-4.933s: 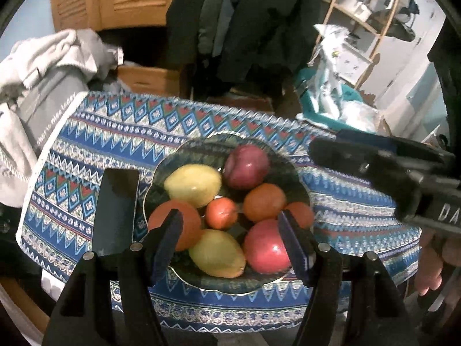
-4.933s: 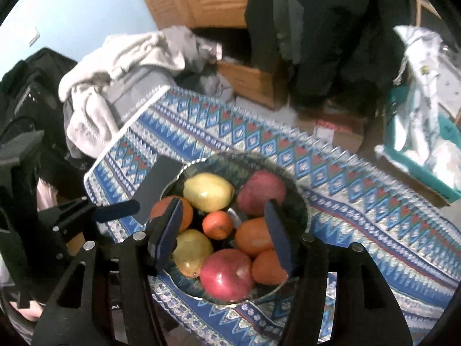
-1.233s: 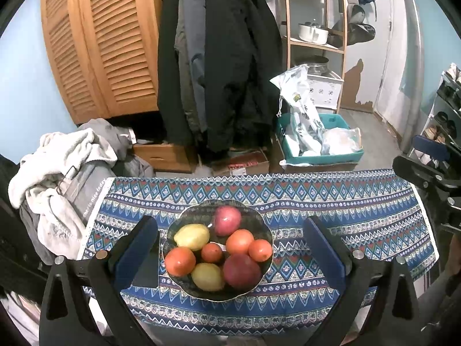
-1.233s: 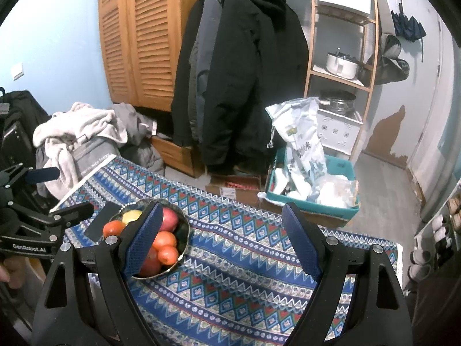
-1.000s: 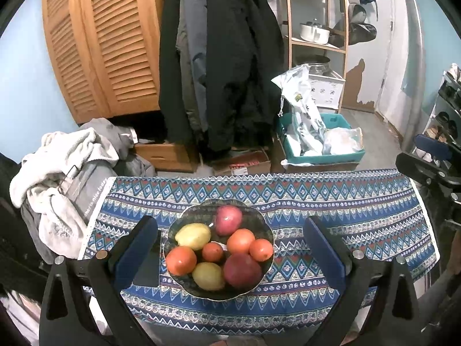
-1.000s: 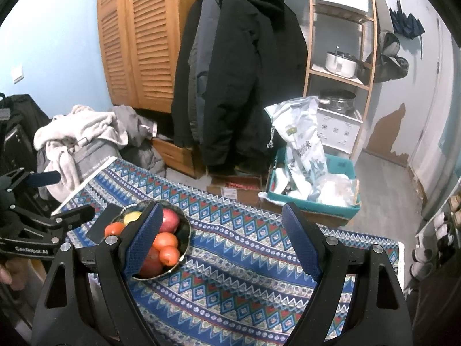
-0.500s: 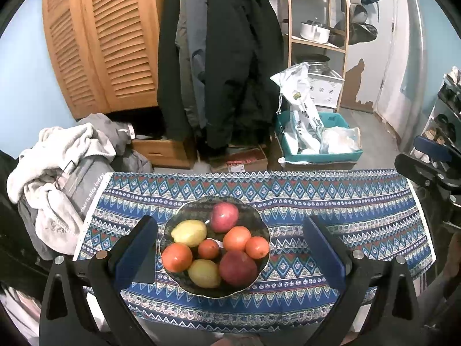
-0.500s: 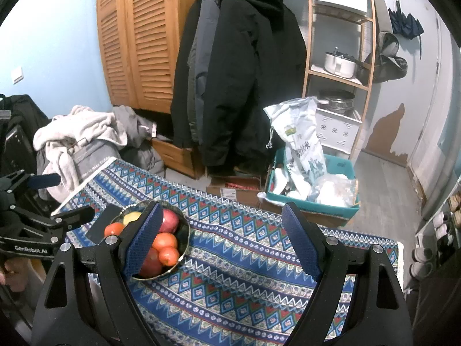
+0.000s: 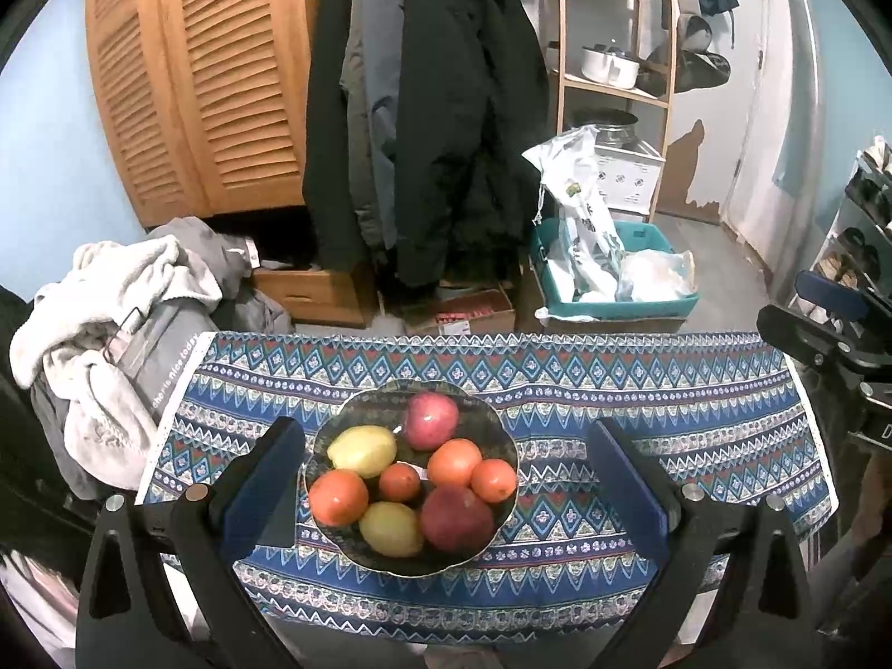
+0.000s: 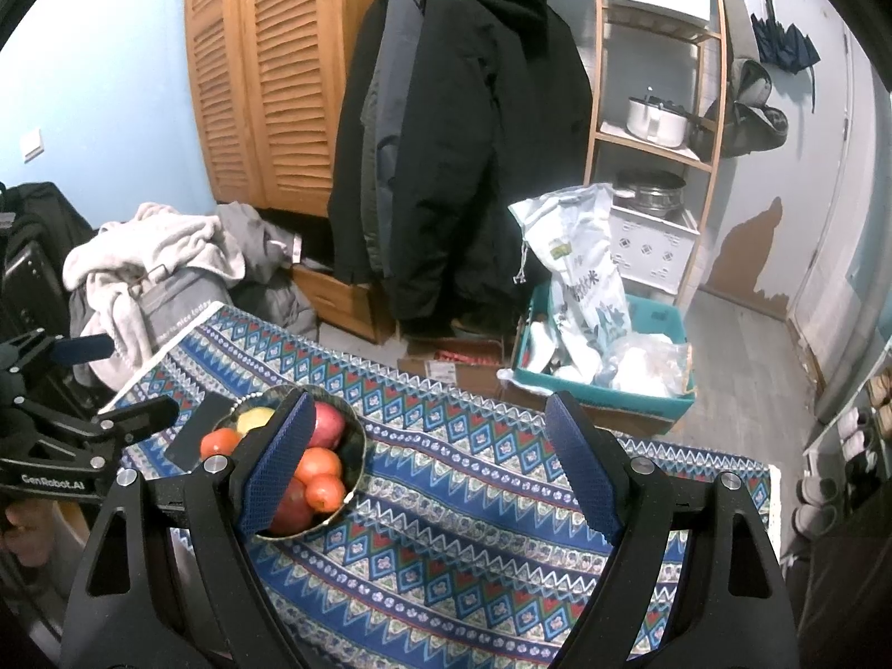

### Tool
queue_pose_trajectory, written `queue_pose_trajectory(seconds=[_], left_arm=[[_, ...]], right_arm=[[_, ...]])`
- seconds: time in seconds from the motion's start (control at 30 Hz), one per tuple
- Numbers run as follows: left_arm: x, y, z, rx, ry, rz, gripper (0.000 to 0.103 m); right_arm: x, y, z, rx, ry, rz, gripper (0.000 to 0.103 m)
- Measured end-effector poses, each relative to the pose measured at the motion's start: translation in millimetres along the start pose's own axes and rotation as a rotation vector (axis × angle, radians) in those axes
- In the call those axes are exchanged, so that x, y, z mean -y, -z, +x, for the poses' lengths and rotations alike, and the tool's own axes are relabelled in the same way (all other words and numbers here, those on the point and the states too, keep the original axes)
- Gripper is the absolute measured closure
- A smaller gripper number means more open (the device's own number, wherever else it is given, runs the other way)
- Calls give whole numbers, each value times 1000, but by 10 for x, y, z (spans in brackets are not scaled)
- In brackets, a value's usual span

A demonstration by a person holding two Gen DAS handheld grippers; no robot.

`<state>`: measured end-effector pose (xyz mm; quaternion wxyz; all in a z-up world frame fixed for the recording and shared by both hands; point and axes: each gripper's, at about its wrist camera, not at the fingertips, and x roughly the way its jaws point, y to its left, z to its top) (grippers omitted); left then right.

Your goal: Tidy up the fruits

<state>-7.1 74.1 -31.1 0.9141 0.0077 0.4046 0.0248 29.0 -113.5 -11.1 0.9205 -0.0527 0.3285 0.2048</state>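
Fruit bowl (image 9: pixel 504 440) near cloth's left edge (image 9: pixel 167 423); right half bare.

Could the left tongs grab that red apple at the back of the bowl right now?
Probably yes. The left tongs stand open and empty, the red apple sits uncovered in the bowl, and nothing blocks the way; they would have to pass over the nearer fruit.

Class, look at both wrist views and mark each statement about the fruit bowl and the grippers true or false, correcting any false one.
1. The bowl holds two yellow lemons. True.
2. The left gripper grips an orange. False: its jaws stand open, holding nothing.
3. The bowl stands on a patterned blue cloth. True.
4. The right gripper is shut. False: it is open and empty.
5. A dark flat object lies beside the bowl. True.
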Motion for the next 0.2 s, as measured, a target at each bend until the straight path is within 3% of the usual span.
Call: queue_pose_trajectory(seconds=[0.2], left_arm=[[0, -1, 4, -6, -1, 3, 1]], right_arm=[[1, -2, 1, 1, 0, 1, 20]])
